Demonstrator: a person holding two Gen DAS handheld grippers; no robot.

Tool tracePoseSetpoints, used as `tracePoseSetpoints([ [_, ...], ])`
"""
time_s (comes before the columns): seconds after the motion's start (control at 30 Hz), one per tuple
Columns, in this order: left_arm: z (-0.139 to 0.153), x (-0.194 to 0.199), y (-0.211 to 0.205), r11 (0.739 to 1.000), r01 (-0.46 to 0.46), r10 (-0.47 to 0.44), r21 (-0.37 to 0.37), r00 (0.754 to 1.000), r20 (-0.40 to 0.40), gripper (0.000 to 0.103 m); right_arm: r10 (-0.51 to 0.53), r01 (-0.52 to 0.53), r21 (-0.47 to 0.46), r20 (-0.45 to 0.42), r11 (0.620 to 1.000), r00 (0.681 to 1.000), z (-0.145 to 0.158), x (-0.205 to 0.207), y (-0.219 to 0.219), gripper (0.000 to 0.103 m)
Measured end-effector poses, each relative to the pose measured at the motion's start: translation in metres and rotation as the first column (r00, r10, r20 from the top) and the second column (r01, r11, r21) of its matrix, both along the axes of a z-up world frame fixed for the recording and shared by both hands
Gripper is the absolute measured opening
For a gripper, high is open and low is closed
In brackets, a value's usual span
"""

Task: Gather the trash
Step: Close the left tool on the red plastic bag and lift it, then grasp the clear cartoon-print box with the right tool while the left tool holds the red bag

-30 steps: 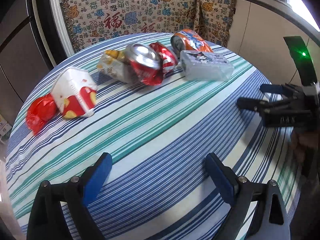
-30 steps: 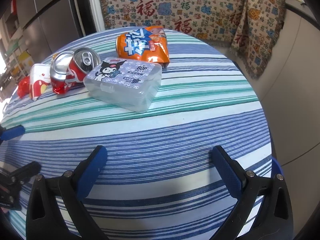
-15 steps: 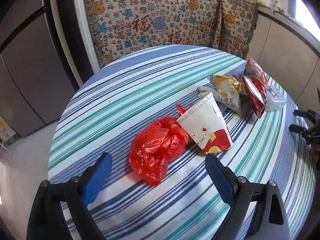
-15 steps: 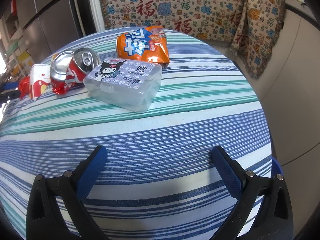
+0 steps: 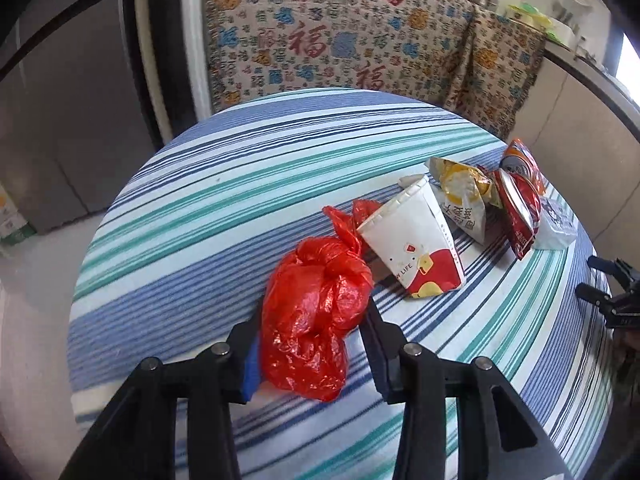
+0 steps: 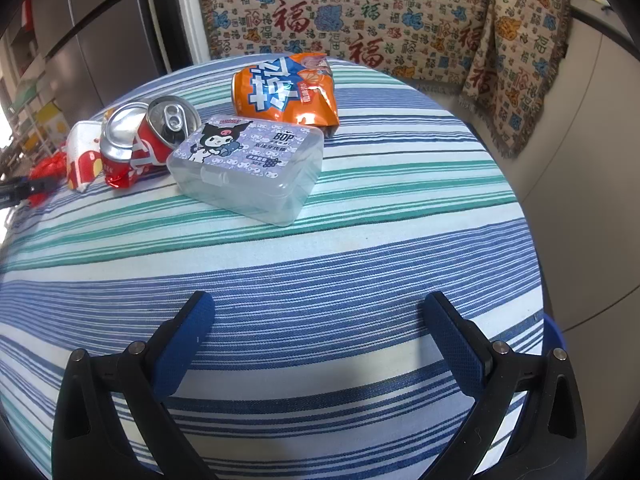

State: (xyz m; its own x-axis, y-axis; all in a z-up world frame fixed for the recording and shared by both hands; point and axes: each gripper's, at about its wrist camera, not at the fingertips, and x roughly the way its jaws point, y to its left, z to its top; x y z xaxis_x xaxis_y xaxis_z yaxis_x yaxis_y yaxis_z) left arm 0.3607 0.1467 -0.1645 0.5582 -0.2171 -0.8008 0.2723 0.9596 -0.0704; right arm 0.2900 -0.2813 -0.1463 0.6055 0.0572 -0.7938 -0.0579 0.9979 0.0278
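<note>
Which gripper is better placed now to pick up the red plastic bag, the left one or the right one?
The left gripper: its jaws are closing with the red plastic bag between them. The right gripper hangs open over bare tablecloth, far from it.

Round surface point(image 6: 360, 240) under a cloth striped blue, teal and white. Behind it, a patterned throw point(image 6: 380, 20) with red characters, draped over seating along the wall. At left, grey cabinet doors point(image 5: 60, 100). At right, a pale counter front point(image 5: 580, 128).
</note>
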Motion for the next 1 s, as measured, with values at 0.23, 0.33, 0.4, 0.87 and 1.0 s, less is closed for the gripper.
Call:
tracePoseSetpoints([
  [0.23,0.011,-0.087,-0.035,0.984,-0.178,0.178,-0.016,0.984,-0.028,0.043,0.001,-0.001,0.001,0.0,1.0,1.0,0.0,0.0,0.0,0.103],
  [0.33,0.006,-0.119,-0.062,0.981,-0.192,0.191,-0.019,0.981,-0.026,0.045,0.002,-0.002,0.001,0.0,1.0,1.0,0.0,0.0,0.0,0.103],
  [0.4,0.004,-0.131,-0.073,0.979,-0.2,0.199,-0.035,0.98,-0.02,0.046,0.002,-0.002,0.001,0.0,1.0,1.0,0.0,0.0,0.0,0.103],
  [0.87,-0.016,-0.144,-0.105,0.995,-0.098,0.097,0.035,0.995,0.03,0.073,0.013,-0.013,0.007,0.001,1.0,1.0,0.001,-0.001,-0.002,0.103],
  [1.0,-0.021,-0.144,-0.109,0.992,-0.102,0.098,0.072,0.993,0.059,0.079,0.153,-0.153,-0.007,-0.019,0.988,0.988,0.002,0.006,-0.007,0.103],
])
